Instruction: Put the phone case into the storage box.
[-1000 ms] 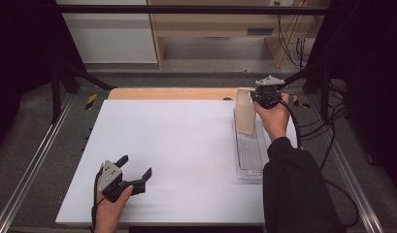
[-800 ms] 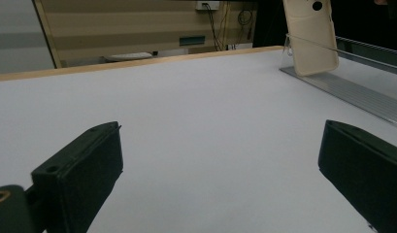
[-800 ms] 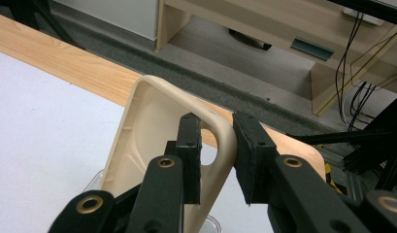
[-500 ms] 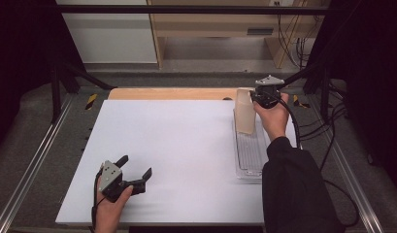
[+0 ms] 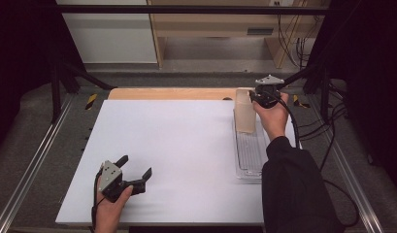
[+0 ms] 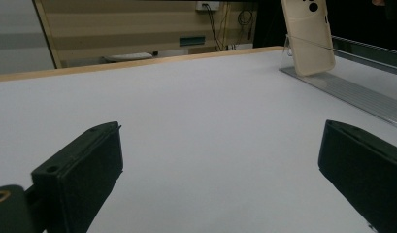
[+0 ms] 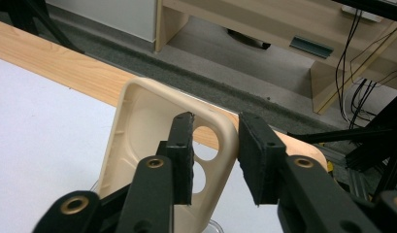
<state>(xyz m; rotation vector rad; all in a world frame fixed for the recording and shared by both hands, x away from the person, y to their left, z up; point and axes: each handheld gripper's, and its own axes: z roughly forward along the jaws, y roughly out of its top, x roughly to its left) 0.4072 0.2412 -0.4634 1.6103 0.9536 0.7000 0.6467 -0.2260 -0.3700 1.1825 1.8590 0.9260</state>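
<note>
A cream phone case (image 5: 244, 114) stands upright at the far end of a clear ribbed rack (image 5: 249, 158) on the right of the white table top. My right gripper (image 5: 254, 98) is at the case's top corner. In the right gripper view its jaws straddle the case (image 7: 138, 131) beside the camera holes, one inside the shell and one outside, with a gap still showing, so the gripper (image 7: 213, 121) is open. My left gripper (image 5: 135, 167) rests open near the table's front left, holding nothing. From the left gripper (image 6: 220, 127) view the case (image 6: 307, 39) leans on the rack (image 6: 351, 92) far off.
A wooden strip (image 5: 172, 93) runs along the white table top's (image 5: 176, 145) far edge. Metal rails (image 5: 36, 160) flank the table. Cables (image 5: 332, 131) trail at the right. A wooden shelf unit (image 5: 225, 29) stands beyond the table.
</note>
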